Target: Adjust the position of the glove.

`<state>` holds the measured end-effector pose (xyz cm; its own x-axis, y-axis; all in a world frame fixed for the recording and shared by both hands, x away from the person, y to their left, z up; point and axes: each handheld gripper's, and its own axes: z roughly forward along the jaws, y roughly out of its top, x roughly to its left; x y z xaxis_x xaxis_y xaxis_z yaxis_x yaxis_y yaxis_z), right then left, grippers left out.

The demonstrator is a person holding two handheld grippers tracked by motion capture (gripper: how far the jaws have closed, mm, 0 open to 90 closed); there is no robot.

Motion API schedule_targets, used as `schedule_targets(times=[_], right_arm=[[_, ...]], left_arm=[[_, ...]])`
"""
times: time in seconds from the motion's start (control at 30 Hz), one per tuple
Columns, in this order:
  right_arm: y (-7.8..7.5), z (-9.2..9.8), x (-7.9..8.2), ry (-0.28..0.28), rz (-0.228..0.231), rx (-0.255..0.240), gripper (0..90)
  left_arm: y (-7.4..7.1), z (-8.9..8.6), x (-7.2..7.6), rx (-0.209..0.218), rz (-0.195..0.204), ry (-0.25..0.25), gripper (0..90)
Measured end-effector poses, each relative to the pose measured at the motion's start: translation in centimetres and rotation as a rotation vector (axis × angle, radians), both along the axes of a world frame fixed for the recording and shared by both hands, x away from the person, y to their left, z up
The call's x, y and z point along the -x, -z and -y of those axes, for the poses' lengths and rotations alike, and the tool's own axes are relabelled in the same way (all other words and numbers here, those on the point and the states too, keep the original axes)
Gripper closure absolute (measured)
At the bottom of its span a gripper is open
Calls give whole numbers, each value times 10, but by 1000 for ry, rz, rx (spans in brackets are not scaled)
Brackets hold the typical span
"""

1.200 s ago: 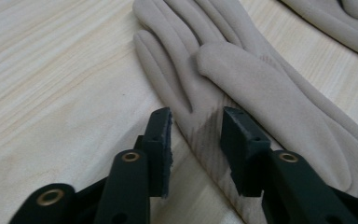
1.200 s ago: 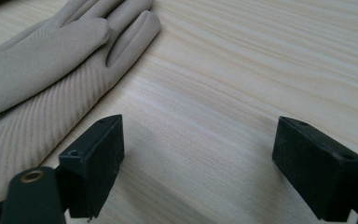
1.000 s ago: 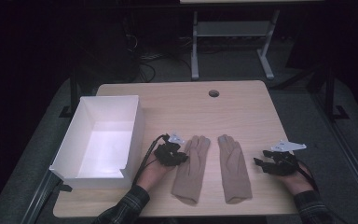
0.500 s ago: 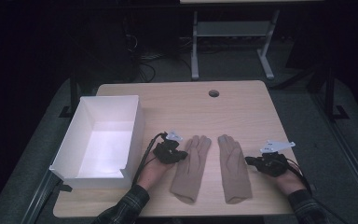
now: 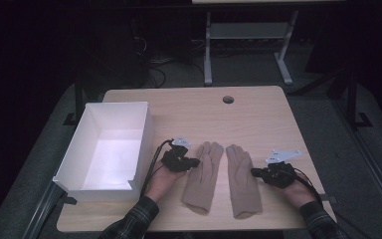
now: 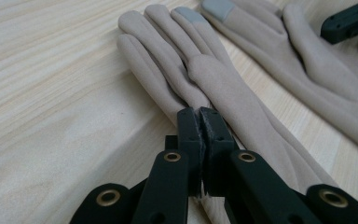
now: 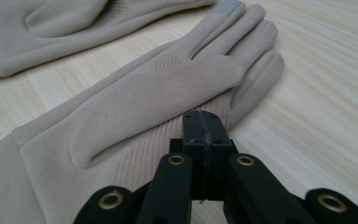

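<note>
Two beige gloves lie flat side by side near the front edge of the tabletop (image 5: 258, 114), fingers pointing away from the person. The left glove (image 5: 203, 175) has the left gripper (image 5: 195, 162) at its outer edge, jaws pressed together with nothing between them. The right glove (image 5: 242, 179) has the right gripper (image 5: 254, 172) at its outer edge, jaws likewise together and empty. A white open box (image 5: 140, 130) stands on the left part of the tabletop, beside the left hand (image 5: 162, 180)

left tool (image 6: 200, 116): jaws closed, at near glove (image 6: 200, 79) | second glove (image 6: 307, 60) beyond | table (image 6: 51, 93)
</note>
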<state>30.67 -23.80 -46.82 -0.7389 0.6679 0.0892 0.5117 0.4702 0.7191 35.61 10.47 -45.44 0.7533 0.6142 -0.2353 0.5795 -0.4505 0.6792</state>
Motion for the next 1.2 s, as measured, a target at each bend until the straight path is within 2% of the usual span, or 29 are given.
schedule_targets(times=[0.27,0.37,0.4,0.5,0.6,0.73,0.93,1.03,1.2], right_arm=[[0,-9,2,-25,-3,-3,898],[0,-12,2,-31,-8,-5,898],[1,-15,3,-43,-7,-7,898],[2,-16,3,-55,-1,-7,898],[1,-19,4,-56,-15,-17,898],[1,-21,3,-64,-17,-22,898],[1,-35,3,-96,-25,-28,898],[1,-41,3,-106,-27,-24,898],[1,-47,2,-119,-24,-23,899]], left_arm=[[1,3,1,24,-10,6,875],[-1,4,2,44,-15,23,875],[-1,5,2,67,-27,34,875],[-2,7,2,78,-32,42,875],[-8,9,2,107,-29,55,875],[-13,9,2,125,-26,70,875],[-21,11,1,162,-26,83,875],[-24,14,0,194,-39,93,875],[-26,21,0,206,-40,104,875]])
